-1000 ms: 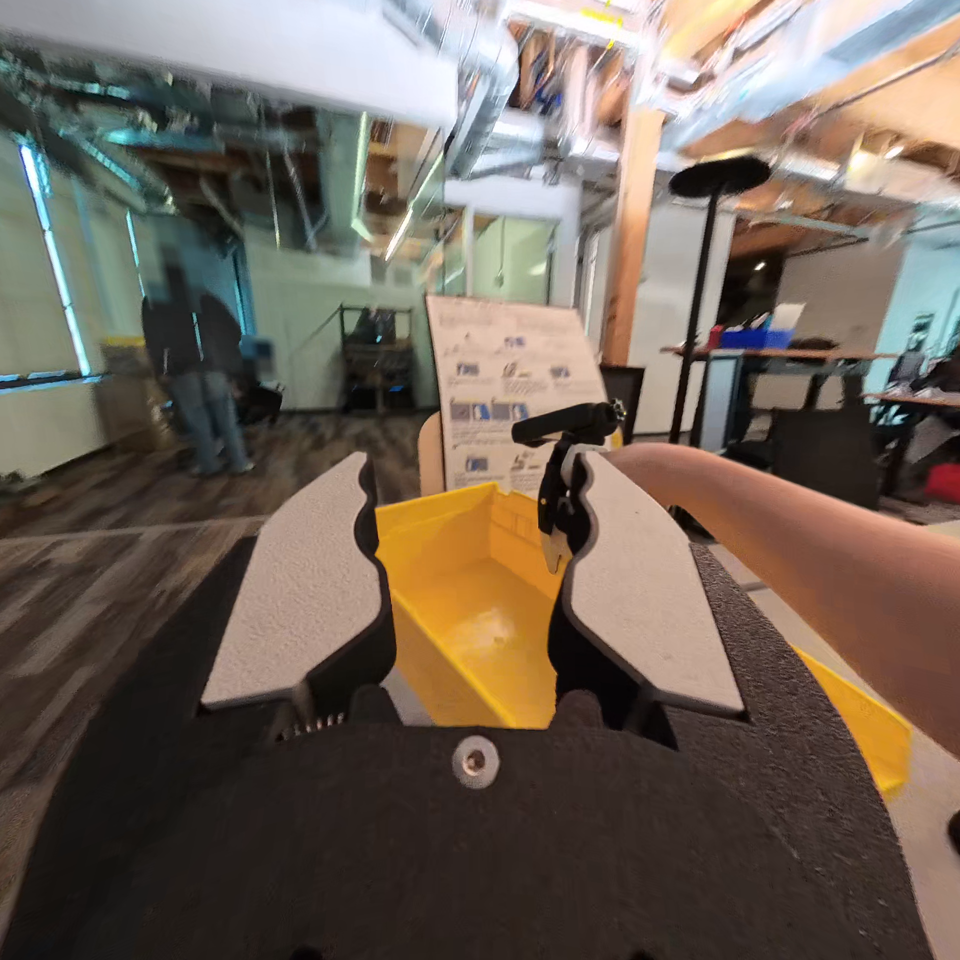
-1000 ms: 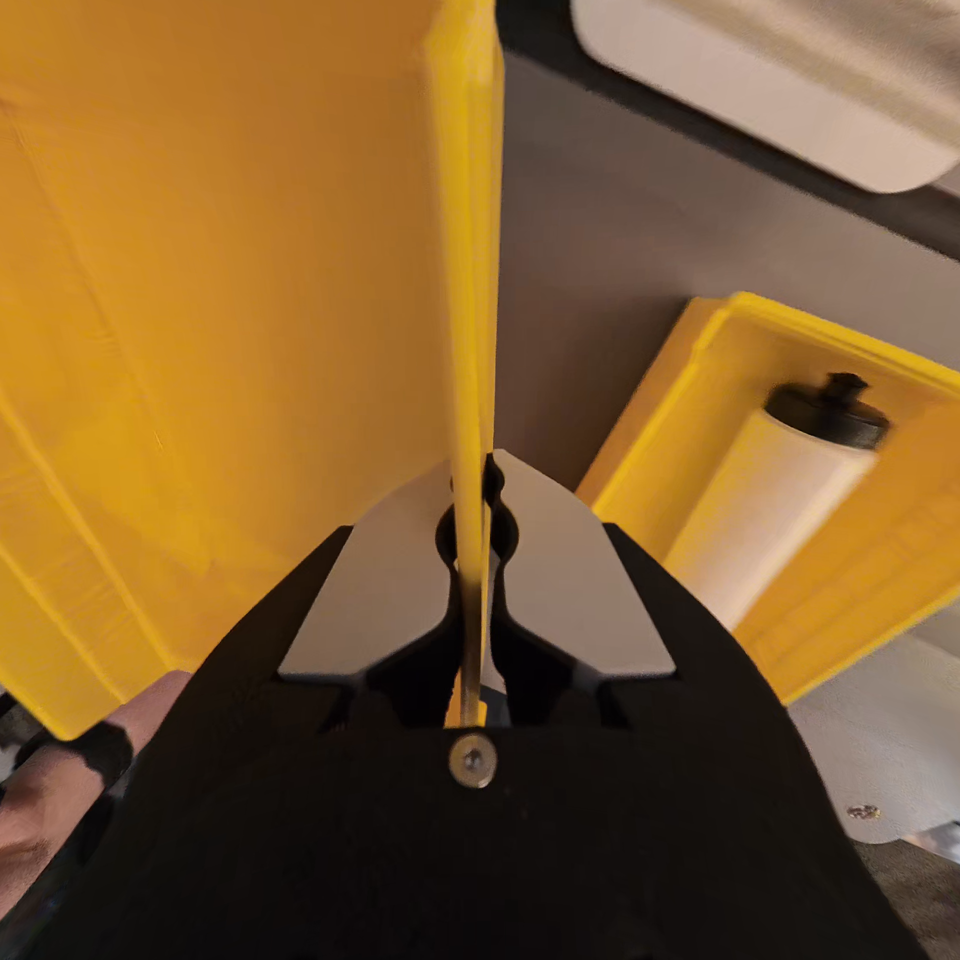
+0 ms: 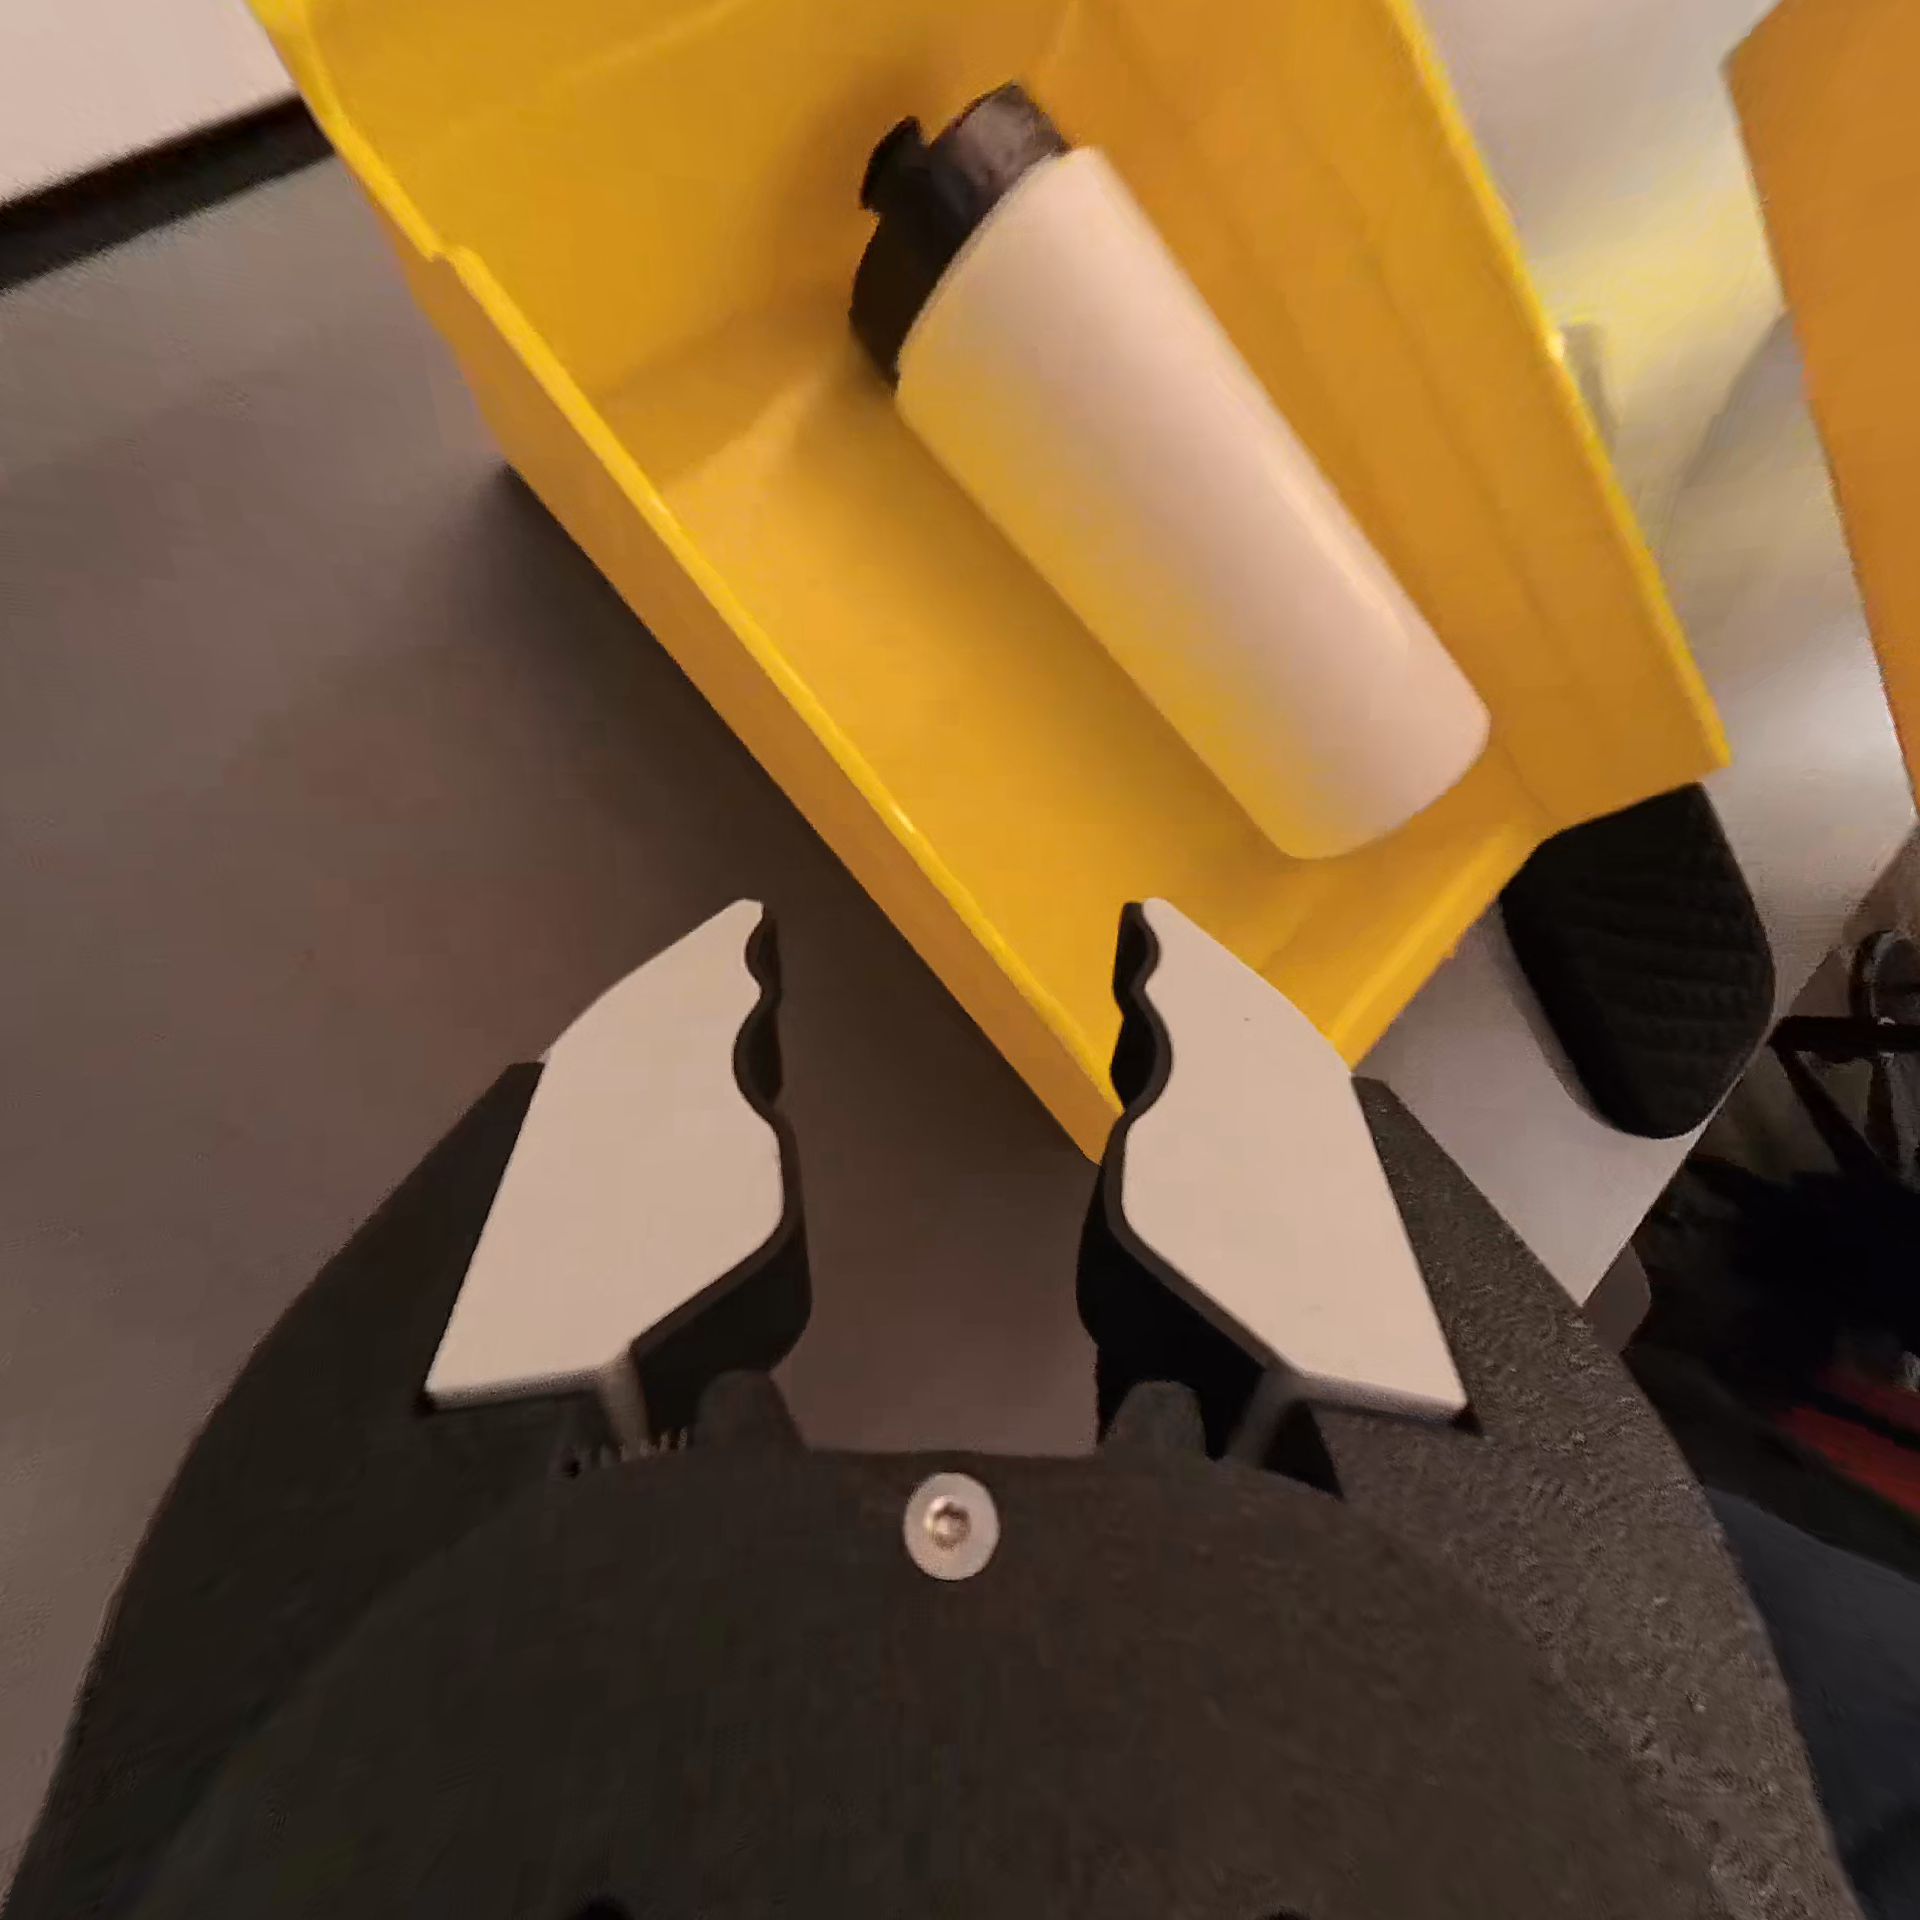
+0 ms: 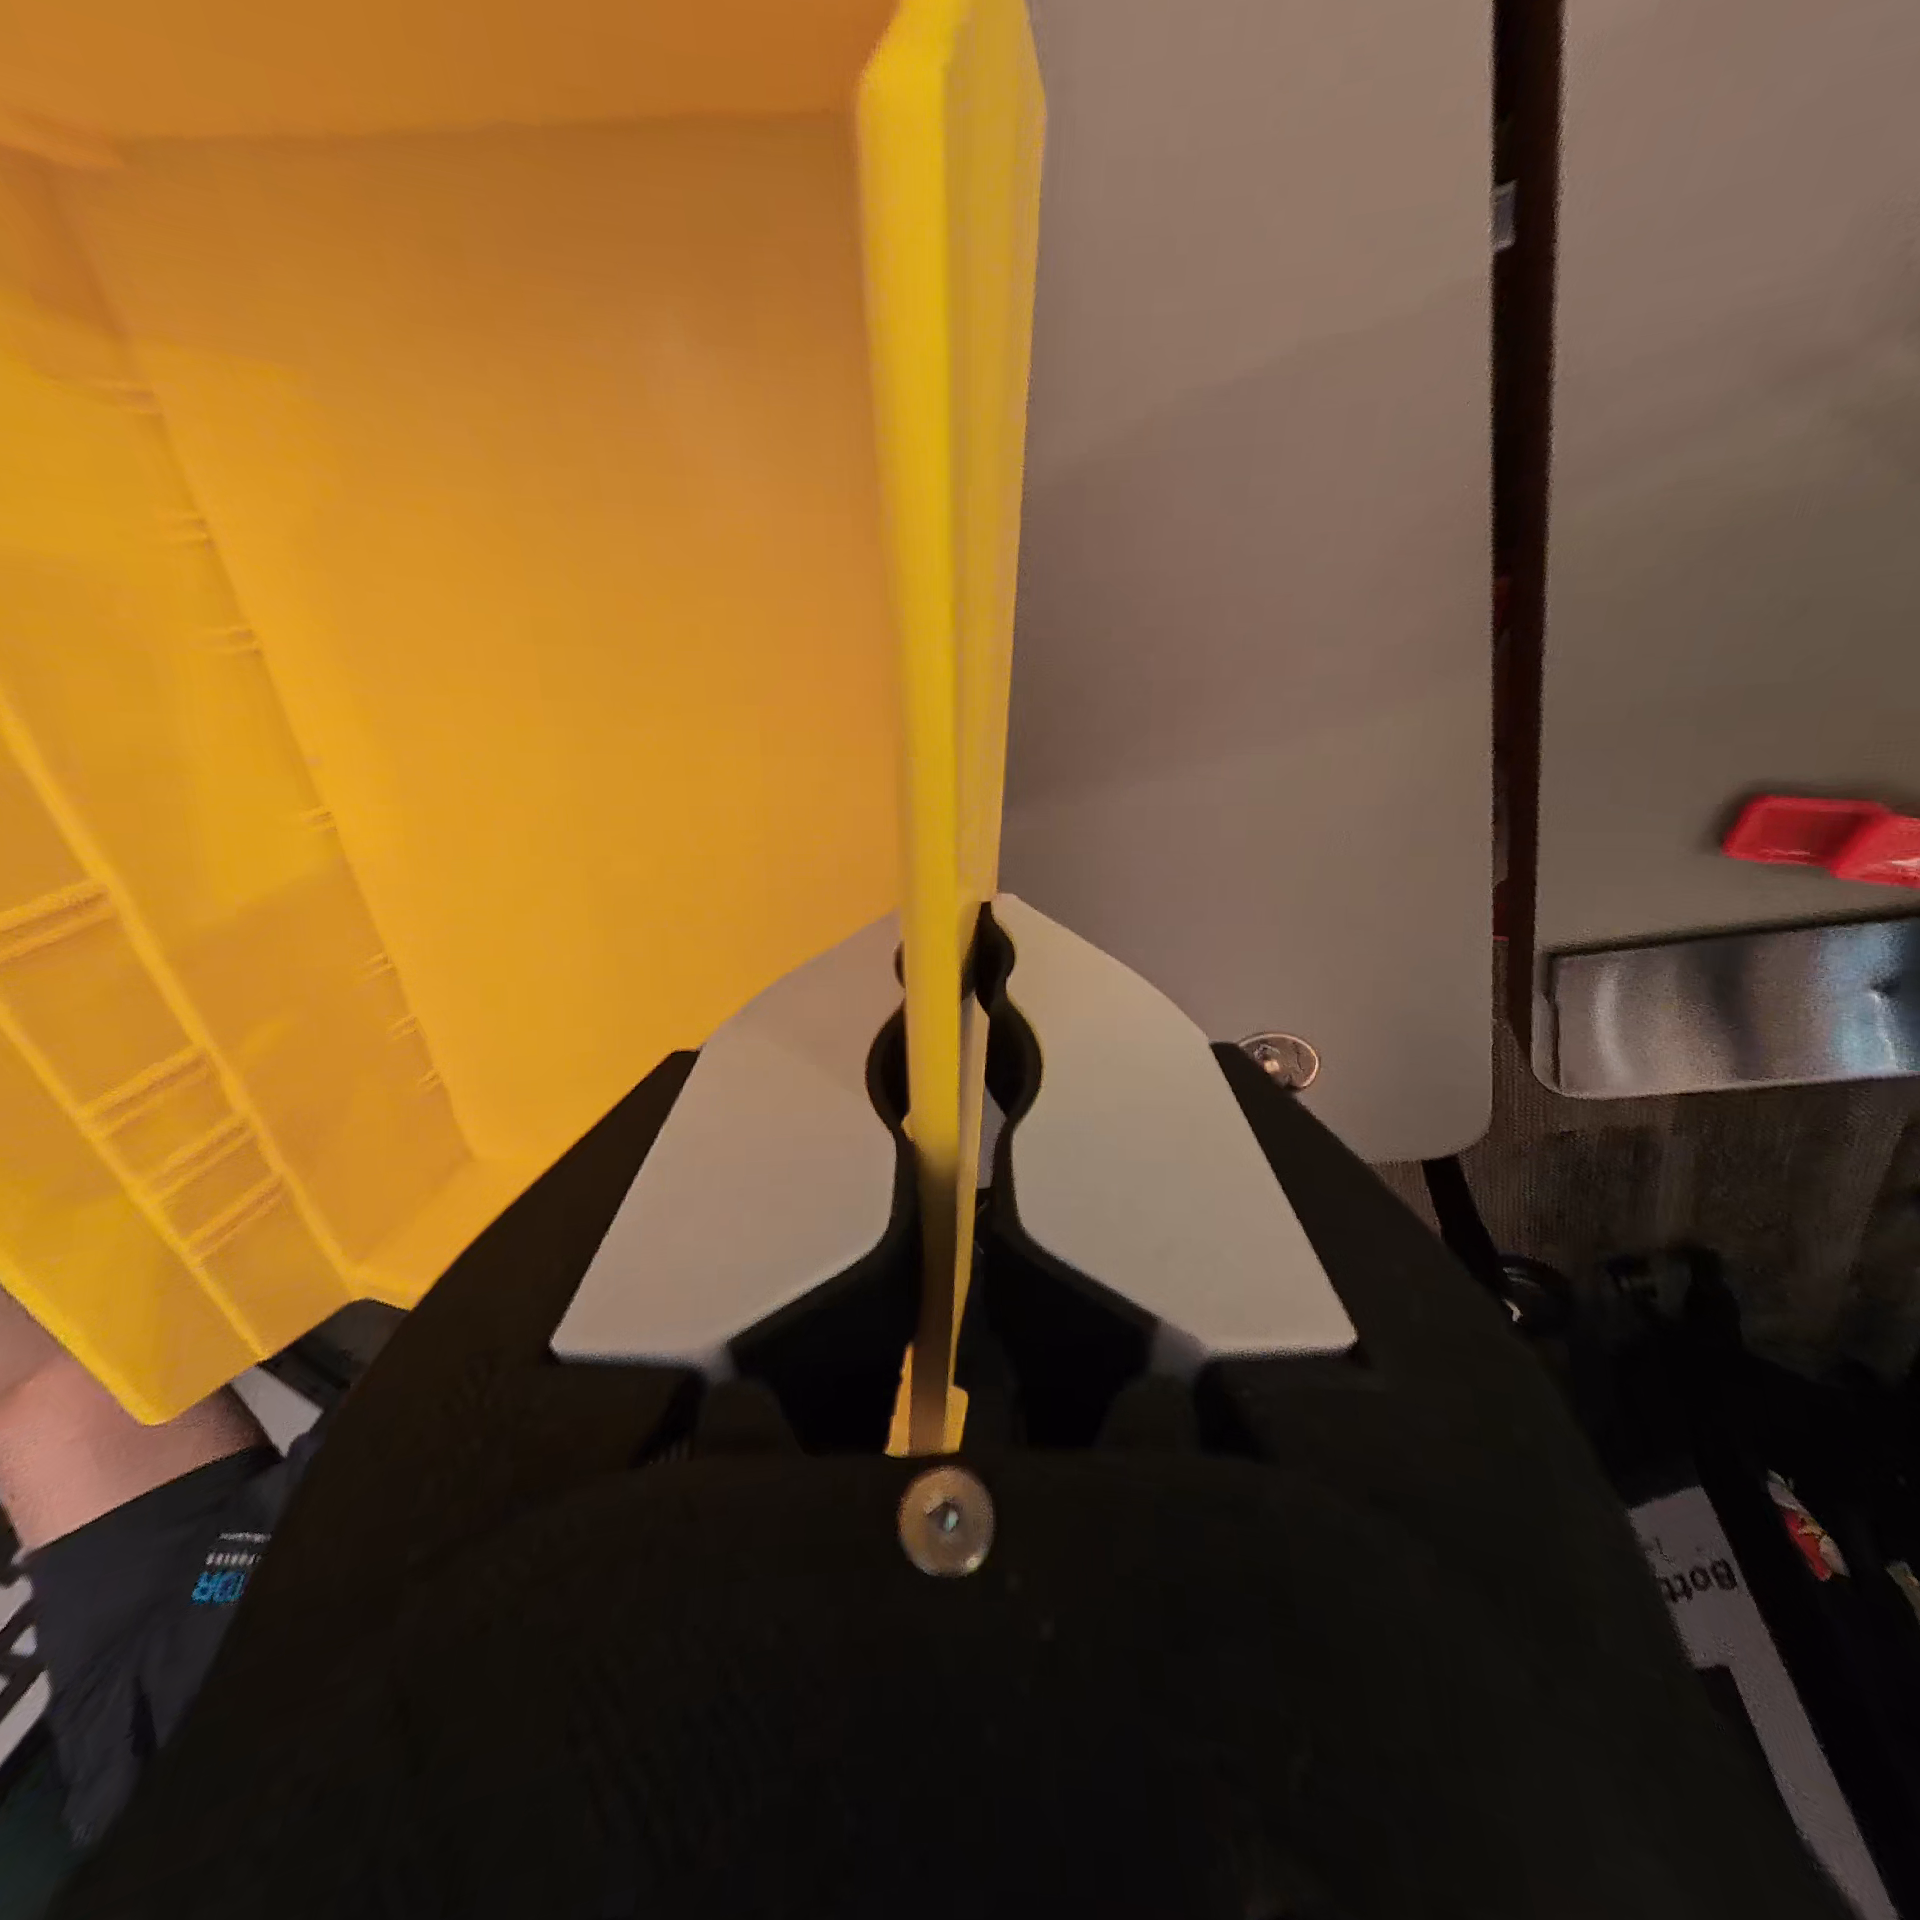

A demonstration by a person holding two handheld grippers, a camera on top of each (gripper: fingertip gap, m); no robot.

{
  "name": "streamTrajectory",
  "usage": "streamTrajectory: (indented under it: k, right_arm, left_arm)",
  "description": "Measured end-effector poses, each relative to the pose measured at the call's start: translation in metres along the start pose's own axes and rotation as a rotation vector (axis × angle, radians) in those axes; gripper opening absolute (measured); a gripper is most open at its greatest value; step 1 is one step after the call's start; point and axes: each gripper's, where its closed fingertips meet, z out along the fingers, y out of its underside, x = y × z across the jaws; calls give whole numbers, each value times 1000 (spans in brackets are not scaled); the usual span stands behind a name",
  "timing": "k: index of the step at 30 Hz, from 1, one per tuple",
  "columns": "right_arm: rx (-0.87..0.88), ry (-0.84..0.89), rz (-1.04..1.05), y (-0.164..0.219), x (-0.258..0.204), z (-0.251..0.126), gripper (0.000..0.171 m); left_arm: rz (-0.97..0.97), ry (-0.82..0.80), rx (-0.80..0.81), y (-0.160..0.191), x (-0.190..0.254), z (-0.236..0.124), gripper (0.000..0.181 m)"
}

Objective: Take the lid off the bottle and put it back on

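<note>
While your right gripper [image 4: 940,935] is pinching the wall of an empty yellow bin [image 4: 951,468], your left gripper [image 3: 940,914] is hovering with its fingers spread and holding nothing. Ahead of it, the white bottle [image 3: 1174,520] is lying on its side in another yellow bin [image 3: 727,582], its black lid [image 3: 945,208] on.
</note>
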Motion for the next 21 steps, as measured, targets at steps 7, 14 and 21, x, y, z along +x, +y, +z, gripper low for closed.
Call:
streamTrajectory:
  k: [7, 14, 21]
  right_arm:
    - [-6, -48, -55, -17, -9, 29, 10]
    - [4, -49, -119, -33, -32, 43, 10]
    - [-19, -41, -181, -31, -52, 62, 12]
  left_arm:
    - [-98, -87, -396, 22, -15, 34, 64]
    - [-289, 107, -501, 26, -2, 38, 20]
    - [-279, 34, -475, 36, -59, 7, 16]
